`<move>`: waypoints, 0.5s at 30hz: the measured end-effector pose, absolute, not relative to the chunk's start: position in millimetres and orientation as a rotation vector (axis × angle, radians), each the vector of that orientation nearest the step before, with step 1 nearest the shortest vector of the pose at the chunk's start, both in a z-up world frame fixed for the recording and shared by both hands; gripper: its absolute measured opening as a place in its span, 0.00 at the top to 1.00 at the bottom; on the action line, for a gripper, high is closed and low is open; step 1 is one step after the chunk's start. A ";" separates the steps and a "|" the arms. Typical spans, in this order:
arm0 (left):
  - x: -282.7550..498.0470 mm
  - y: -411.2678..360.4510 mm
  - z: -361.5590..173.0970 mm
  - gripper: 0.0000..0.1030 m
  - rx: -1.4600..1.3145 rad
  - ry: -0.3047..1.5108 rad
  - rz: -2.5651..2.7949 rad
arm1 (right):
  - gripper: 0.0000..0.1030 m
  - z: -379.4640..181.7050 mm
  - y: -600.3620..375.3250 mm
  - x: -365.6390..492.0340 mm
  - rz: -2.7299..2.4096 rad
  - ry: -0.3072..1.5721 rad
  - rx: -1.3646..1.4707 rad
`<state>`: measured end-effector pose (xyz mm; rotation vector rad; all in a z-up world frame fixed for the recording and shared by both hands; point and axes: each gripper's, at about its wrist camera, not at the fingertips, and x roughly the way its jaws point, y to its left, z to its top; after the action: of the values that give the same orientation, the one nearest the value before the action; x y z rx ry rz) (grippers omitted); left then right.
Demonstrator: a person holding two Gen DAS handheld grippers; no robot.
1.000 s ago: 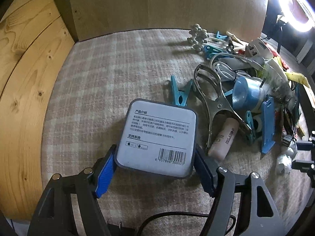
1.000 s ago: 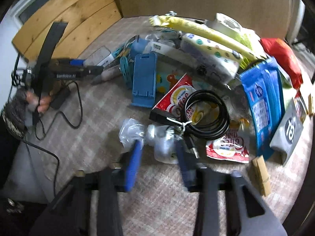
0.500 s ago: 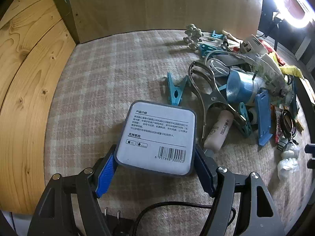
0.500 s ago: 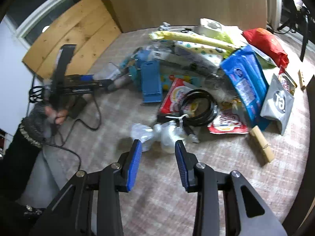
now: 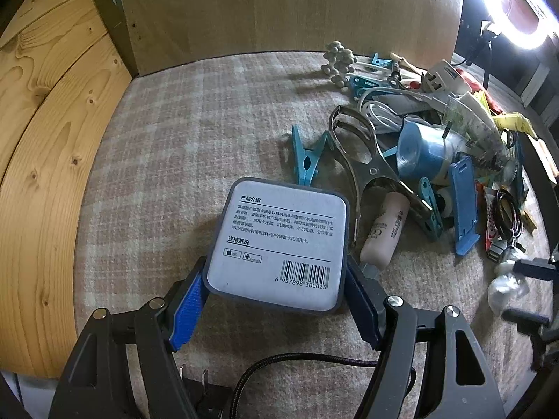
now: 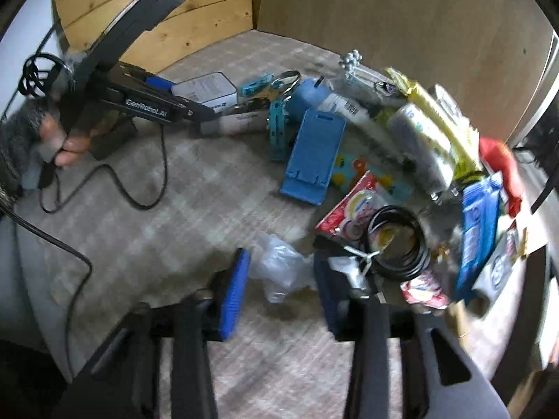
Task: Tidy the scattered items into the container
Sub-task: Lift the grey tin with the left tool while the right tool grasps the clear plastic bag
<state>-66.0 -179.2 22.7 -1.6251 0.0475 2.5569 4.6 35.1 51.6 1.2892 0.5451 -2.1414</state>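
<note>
My left gripper [image 5: 276,300] is shut on a flat grey square box [image 5: 279,241] with a barcode label, held just over the checked cloth [image 5: 174,146]. The box also shows in the right wrist view [image 6: 204,90] beside the left gripper [image 6: 195,111]. My right gripper [image 6: 281,272] is open, its jaws on either side of a crumpled clear plastic bag [image 6: 283,269], which shows at the right edge of the left wrist view [image 5: 505,286]. A heap of scattered items lies to the right: blue phone stand [image 6: 314,153], coiled black cable [image 6: 398,241], metal clamp [image 5: 363,160].
Wooden board walls [image 5: 45,132] bound the cloth at the left and back. A teal clothespin [image 5: 305,160], cream tube [image 5: 386,230], blue cup [image 5: 422,153], snack packets [image 6: 478,216] and a red-white sachet [image 6: 353,209] crowd the pile. A black cord [image 6: 115,181] trails across the cloth.
My right gripper drew back from the plastic bag, then swung left and came down around it again, jaws wider. My left gripper kept hold of the box and barely moved.
</note>
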 end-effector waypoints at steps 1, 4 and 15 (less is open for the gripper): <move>-65.8 -178.8 22.4 0.32 -1.623 0.048 2.555 | 0.83 54.0 39.8 0.3 -2.139 0.507 1.300; -64.9 -178.6 23.0 0.32 -1.610 0.038 2.557 | 0.89 63.6 56.3 -9.7 -2.143 0.347 1.330; -53.0 -193.1 56.6 0.34 -1.528 -0.076 2.651 | 0.92 124.0 123.8 -19.6 -2.173 -0.223 1.259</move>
<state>-53.0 -193.1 56.6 -1.5278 -0.0763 2.6507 -19.6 123.8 124.0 1.2591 -0.2229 -2.1730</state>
